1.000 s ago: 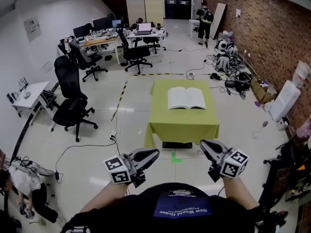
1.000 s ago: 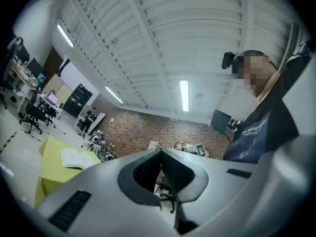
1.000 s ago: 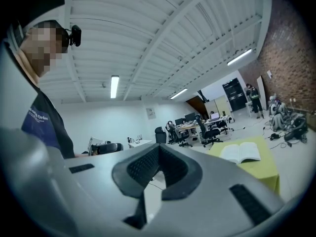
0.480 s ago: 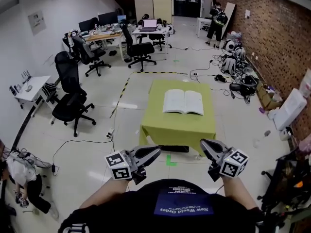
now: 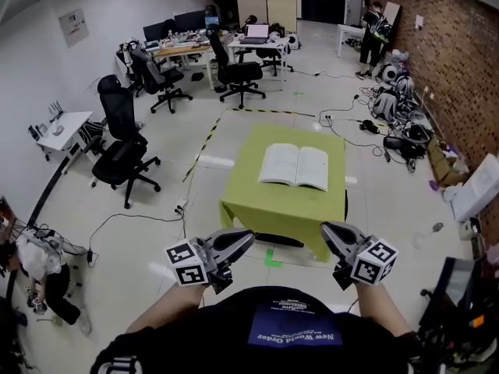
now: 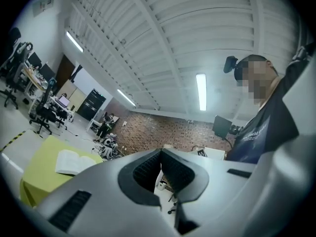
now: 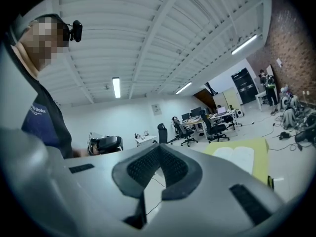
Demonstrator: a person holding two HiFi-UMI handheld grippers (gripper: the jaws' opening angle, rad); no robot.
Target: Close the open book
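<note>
An open white book (image 5: 295,167) lies flat on a small table with a yellow-green cloth (image 5: 257,207) in the middle of the room. In the head view my left gripper (image 5: 248,237) and my right gripper (image 5: 326,231) are held low in front of my body, well short of the table, tips pointing toward each other. Both are shut with nothing between the pads. The book (image 6: 75,161) shows at the lower left of the left gripper view, behind the left gripper (image 6: 160,152). In the right gripper view the book (image 7: 240,155) lies right of the right gripper (image 7: 159,149).
Black office chairs (image 5: 123,153) stand to the left, with desks (image 5: 181,50) at the back. Cables and bags (image 5: 398,111) lie along the brick wall on the right, where a person (image 5: 375,26) stands far back. Yellow-black tape (image 5: 201,146) marks the floor left of the table.
The table with the book has come nearer in the head view and sits lower in the picture. Both grippers stay shut and keep their pose in front of my body.
</note>
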